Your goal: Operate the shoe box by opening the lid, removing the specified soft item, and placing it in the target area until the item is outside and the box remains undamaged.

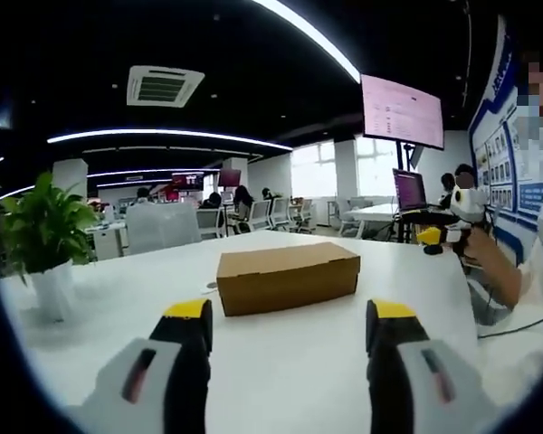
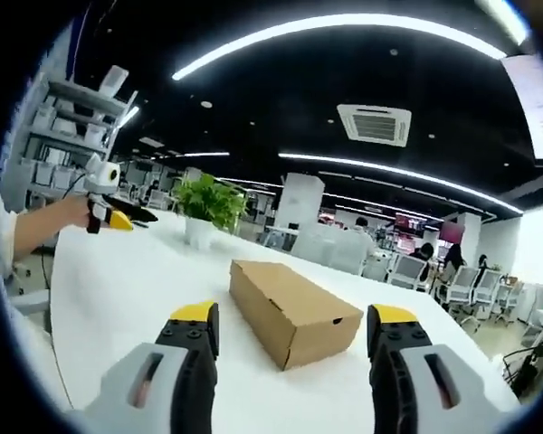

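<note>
One plain brown cardboard shoe box (image 1: 288, 277) lies flat on the white table (image 1: 281, 380) in front of me, its lid down and closed. In the left gripper view it sits just beyond and between my jaws, long side toward me; in the right gripper view the same box (image 2: 294, 310) shows a short end turned to me, again between the jaws.

My left claw (image 1: 290, 318) is spread wide with nothing in it, yellow tips apart and short of the box. My right claw (image 2: 294, 324) is likewise spread wide and holds nothing.

Nothing stands between either claw and the box. One green leafy plant in a white pot (image 1: 43, 242) stands on the table, well apart from the box, toward the far edge in the right gripper view (image 2: 208, 210).

Each claw shows in the other's view at the table's side, held up in the person's hand (image 1: 452, 233) (image 2: 104, 210).

Beyond the table I see office chairs (image 1: 259, 215), one hanging screen (image 1: 402, 112), one open laptop (image 1: 409, 190) and shelves (image 2: 68, 136) along a wall.
</note>
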A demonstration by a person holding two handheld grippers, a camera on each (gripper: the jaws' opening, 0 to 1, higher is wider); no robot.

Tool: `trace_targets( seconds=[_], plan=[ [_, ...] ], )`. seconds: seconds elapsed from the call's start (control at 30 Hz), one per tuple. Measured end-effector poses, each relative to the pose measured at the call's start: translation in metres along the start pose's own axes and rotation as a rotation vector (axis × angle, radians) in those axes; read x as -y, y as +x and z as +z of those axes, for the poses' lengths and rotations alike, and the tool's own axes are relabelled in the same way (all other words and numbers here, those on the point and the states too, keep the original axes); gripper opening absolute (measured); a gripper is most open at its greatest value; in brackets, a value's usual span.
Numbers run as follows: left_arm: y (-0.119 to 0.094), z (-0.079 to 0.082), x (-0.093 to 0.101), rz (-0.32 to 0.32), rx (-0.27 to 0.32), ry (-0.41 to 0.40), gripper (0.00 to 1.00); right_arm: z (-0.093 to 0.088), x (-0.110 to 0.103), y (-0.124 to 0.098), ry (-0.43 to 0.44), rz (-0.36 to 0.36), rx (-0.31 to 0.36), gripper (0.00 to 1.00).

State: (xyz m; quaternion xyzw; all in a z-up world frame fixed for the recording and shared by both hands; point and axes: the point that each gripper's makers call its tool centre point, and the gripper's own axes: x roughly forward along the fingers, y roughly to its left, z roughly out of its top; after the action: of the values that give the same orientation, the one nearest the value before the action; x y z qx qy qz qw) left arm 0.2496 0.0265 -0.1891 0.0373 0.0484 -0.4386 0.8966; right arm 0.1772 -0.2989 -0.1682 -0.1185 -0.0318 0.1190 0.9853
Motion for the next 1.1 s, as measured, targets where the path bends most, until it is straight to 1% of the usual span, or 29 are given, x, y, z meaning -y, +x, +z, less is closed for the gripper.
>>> trace_targets(
  seconds=[0.03,0.07,0.1,0.17,0.27,0.4,0.53,0.67,0.73,0.77,0.83,0.97,1.1],
  plan=[
    [0.001,0.000,0.000,0.001,-0.004,0.002,0.71,0.006,-0.001,0.000,0.028,0.019,0.036,0.69],
    [0.003,0.000,-0.001,-0.001,-0.007,0.005,0.71,0.008,-0.004,0.000,0.082,0.047,0.047,0.69],
    [0.005,0.001,-0.003,0.004,-0.008,0.001,0.71,0.006,-0.002,-0.001,0.118,0.050,0.035,0.69],
    [0.007,0.004,-0.002,-0.008,0.003,0.008,0.71,0.007,0.000,0.000,0.093,0.044,0.037,0.69],
    [0.010,0.009,-0.002,-0.019,0.023,0.009,0.71,0.004,-0.003,0.001,0.063,0.050,0.020,0.69],
    [0.018,0.013,-0.006,-0.021,0.034,0.018,0.70,0.006,-0.006,0.004,0.070,0.063,0.029,0.70],
    [0.027,0.014,-0.012,-0.033,0.032,0.020,0.72,0.004,-0.009,0.012,0.055,0.069,0.011,0.70],
    [0.033,0.013,-0.018,-0.028,0.025,0.010,0.72,0.008,-0.010,0.014,0.045,0.066,0.013,0.70],
    [0.037,0.012,-0.021,-0.030,0.017,0.009,0.72,0.007,-0.013,0.015,0.028,0.076,0.002,0.68],
    [0.037,0.012,-0.021,-0.033,0.014,0.012,0.72,0.006,-0.016,0.016,0.001,0.094,-0.009,0.65],
    [0.037,0.013,-0.022,-0.032,0.019,0.013,0.72,0.006,-0.017,0.016,0.001,0.088,-0.020,0.63],
    [0.038,0.014,-0.019,-0.042,0.035,0.002,0.72,0.010,-0.018,0.013,0.011,0.091,-0.002,0.63],
    [0.039,0.015,-0.018,-0.044,0.030,0.009,0.72,0.007,-0.019,0.014,0.020,0.093,-0.008,0.64]
  ],
)
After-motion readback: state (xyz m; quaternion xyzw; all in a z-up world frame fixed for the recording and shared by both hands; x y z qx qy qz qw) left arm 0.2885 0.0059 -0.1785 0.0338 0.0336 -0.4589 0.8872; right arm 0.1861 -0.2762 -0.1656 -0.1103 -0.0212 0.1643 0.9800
